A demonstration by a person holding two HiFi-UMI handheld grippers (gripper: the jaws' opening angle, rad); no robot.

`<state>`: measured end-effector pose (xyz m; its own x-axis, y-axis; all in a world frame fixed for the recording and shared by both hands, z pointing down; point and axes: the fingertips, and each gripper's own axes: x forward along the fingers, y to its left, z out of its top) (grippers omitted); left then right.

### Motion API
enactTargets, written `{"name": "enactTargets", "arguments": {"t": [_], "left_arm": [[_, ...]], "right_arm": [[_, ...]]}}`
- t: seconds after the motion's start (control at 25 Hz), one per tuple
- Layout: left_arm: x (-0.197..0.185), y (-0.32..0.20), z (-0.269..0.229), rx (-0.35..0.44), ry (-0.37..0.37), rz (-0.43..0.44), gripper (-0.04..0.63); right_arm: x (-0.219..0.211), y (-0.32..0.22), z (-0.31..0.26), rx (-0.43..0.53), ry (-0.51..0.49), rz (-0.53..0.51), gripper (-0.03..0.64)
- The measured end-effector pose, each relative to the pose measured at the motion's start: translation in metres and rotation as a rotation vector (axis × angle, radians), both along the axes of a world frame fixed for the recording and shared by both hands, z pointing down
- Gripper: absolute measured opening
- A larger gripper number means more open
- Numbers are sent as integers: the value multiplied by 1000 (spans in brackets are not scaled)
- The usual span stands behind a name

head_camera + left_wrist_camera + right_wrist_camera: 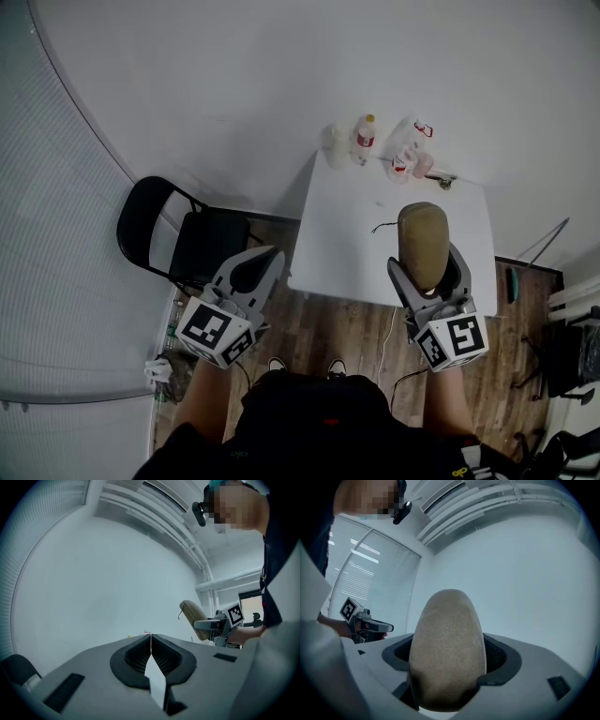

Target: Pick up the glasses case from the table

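Note:
A tan, oval glasses case [423, 244] is held up off the white table [342, 253], clamped between the jaws of my right gripper [427, 272]. In the right gripper view the case [447, 648] fills the gap between the jaws and sticks out past them. From the left gripper view the case [192, 616] shows at the right with a thin cord hanging off it. My left gripper [251, 274] is held out left of the table, above the chair side, its jaws pressed together with nothing between them [151, 641].
At the table's far edge stand a white cup [336, 148], a red-labelled bottle [364, 139] and several small items [411, 159]. A black folding chair [183, 234] sits left of the table. Wooden floor with cables lies below.

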<state>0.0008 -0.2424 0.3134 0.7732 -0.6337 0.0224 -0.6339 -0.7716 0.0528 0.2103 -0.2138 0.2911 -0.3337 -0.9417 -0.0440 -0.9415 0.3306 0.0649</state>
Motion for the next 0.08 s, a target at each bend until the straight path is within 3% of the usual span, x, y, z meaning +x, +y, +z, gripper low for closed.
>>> {"name": "enactTargets", "arguments": {"t": [0.08], "left_arm": [[1,0,1,-2,0,1,21]], "right_arm": [[-1,-1,0,0,0,-4,405]]}}
